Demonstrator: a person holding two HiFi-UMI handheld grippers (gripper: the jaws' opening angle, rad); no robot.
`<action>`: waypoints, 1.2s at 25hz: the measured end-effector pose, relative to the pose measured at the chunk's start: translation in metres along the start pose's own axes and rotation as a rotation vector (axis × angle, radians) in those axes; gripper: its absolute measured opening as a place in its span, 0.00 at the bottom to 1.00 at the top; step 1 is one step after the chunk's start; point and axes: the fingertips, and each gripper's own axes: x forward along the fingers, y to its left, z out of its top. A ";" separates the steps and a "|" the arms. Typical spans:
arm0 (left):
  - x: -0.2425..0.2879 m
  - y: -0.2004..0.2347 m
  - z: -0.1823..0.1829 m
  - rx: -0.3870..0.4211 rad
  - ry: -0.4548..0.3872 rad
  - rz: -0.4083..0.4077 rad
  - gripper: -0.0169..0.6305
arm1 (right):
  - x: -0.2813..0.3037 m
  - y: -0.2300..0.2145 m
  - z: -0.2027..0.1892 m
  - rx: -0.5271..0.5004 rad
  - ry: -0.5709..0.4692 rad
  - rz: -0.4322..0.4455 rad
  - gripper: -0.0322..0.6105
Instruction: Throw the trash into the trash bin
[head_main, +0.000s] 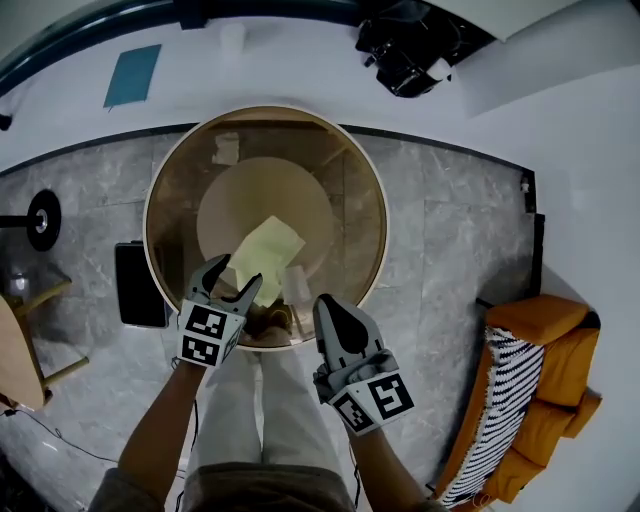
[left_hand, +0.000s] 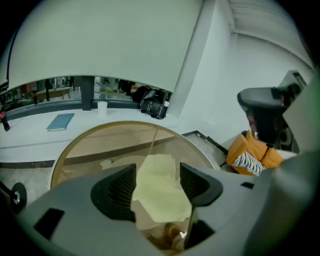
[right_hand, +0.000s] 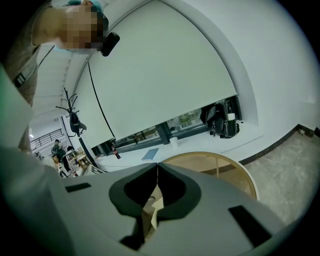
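Observation:
A crumpled pale yellow sheet of paper (head_main: 265, 255) lies on the glass top of a round table with a wooden rim (head_main: 372, 200). My left gripper (head_main: 236, 275) stands open at the paper's near edge. In the left gripper view the paper (left_hand: 160, 192) shows between the spread jaws of the left gripper (left_hand: 157, 186), and the pads do not press on it. My right gripper (head_main: 333, 318) is shut beside it, over the table's near rim, with its tips meeting (right_hand: 157, 167). A small pale scrap (head_main: 226, 148) lies at the table's far side. No trash bin shows.
A brownish thing (head_main: 265, 320) sits at the table's near rim between the grippers. An orange armchair with a striped cushion (head_main: 535, 400) stands at the right. A black flat panel (head_main: 140, 285) and a wooden chair (head_main: 30, 350) are at the left. On the white ledge beyond lie a blue book (head_main: 132, 75) and a black bag (head_main: 410, 45).

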 end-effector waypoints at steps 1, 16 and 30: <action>0.008 0.003 -0.010 0.007 0.016 0.005 0.45 | 0.000 0.000 -0.004 0.002 0.004 0.003 0.08; 0.050 0.017 -0.067 -0.027 0.116 0.050 0.44 | -0.003 -0.005 -0.042 0.031 0.045 0.012 0.08; 0.013 0.029 -0.052 -0.117 0.054 0.114 0.08 | 0.003 0.007 -0.048 0.023 0.080 0.073 0.08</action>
